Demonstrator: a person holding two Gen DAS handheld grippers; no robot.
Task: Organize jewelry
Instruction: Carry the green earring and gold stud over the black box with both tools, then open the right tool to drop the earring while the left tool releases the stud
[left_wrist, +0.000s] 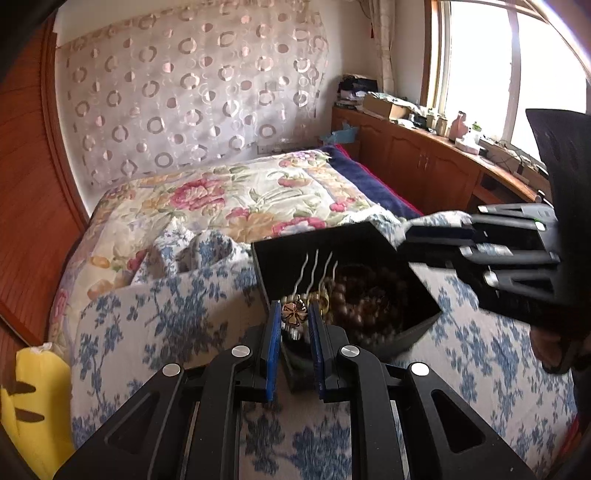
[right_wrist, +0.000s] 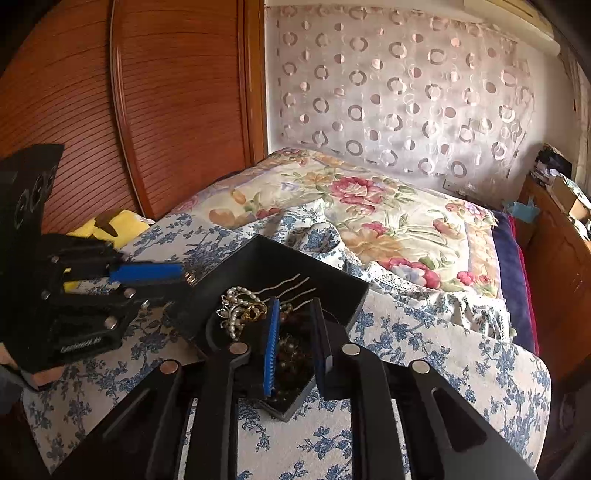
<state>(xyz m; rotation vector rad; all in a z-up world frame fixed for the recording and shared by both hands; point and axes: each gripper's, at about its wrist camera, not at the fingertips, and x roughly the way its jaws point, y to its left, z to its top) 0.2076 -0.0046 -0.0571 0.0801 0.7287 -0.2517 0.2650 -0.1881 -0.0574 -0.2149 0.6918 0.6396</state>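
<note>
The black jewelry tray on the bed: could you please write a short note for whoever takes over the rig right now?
Left gripper: shut on a gold flower-shaped ornament, at the near edge of the black square tray.
Right gripper: open, empty, over the tray.
In tray: white pearl strand, silver wavy hairpins, dark brown bead bracelet.
Left: place the ornament in the tray.

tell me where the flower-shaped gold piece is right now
In the left wrist view the flower-shaped gold piece sits pinched between the left gripper jaws, at the near corner of the black tray, beside the brown beads.
</note>
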